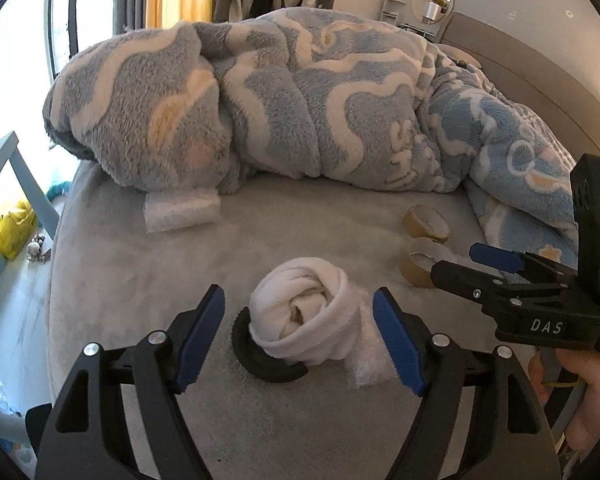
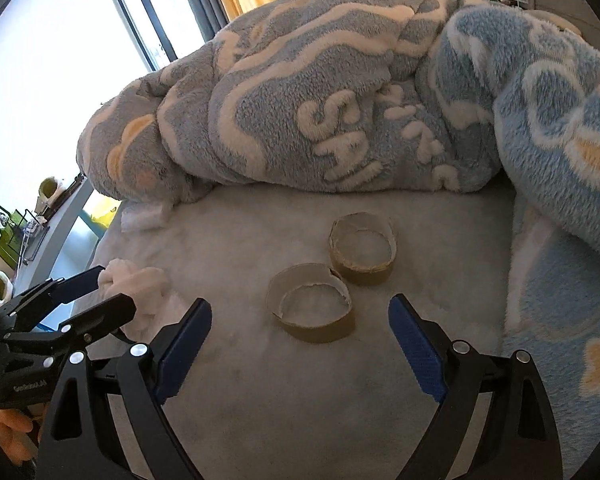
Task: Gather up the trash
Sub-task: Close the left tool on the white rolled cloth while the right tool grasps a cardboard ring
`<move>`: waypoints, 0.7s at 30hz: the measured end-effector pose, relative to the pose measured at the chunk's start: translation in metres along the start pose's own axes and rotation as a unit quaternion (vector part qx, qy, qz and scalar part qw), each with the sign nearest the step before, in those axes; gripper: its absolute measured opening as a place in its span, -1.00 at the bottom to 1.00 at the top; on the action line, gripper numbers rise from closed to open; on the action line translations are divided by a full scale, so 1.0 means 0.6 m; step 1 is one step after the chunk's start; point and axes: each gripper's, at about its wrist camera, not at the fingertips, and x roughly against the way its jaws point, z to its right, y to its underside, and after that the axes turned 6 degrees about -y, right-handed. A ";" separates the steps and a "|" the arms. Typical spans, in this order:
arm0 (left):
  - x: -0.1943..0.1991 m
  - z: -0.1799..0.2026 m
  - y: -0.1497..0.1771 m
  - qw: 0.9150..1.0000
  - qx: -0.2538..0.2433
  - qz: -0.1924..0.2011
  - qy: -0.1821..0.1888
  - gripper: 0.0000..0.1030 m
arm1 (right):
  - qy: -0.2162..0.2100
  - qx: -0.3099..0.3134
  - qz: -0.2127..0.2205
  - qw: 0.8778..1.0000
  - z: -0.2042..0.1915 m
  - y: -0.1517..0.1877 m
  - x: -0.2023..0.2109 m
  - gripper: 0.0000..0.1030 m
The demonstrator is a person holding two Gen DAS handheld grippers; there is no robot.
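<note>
The left tool (image 1: 300,336) gapes wide, empty, its blue pads flanking a rolled white sock (image 1: 304,316) on the bed (image 1: 140,280). The right tool (image 2: 300,344) is equally spread, gripping nothing, with 2 cardboard tape cores (image 2: 312,308) at 12 o'clock, untouched.

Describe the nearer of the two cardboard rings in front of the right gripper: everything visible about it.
The nearer cardboard ring is a short, brown, empty tape-roll core, apparently cardboard. It lies flat on the grey bed cover, hollow side up, squashed slightly oval, its pale upper rim torn and ragged. Its far right edge touches or nearly touches the second ring. The open right gripper sits just short of it, not touching.
</note>
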 end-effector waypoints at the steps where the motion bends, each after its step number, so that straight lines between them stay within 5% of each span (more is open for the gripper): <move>1: -0.002 -0.002 0.001 1.000 0.000 -0.003 0.000 0.33 | 0.002 0.001 -0.001 1.000 0.000 0.000 -0.001 0.77; 8: -0.004 -0.005 0.002 1.000 -0.004 -0.009 0.007 -0.10 | 0.010 0.006 -0.010 1.000 -0.005 -0.002 -0.015 0.77; 17: 0.022 -0.033 -0.004 0.999 0.026 0.014 0.030 -0.18 | 0.030 0.029 -0.022 0.999 -0.020 -0.008 -0.045 0.77; 21: 0.039 -0.048 -0.007 0.998 0.041 0.033 0.039 -0.18 | 0.051 0.045 -0.030 0.997 -0.024 -0.007 -0.056 0.25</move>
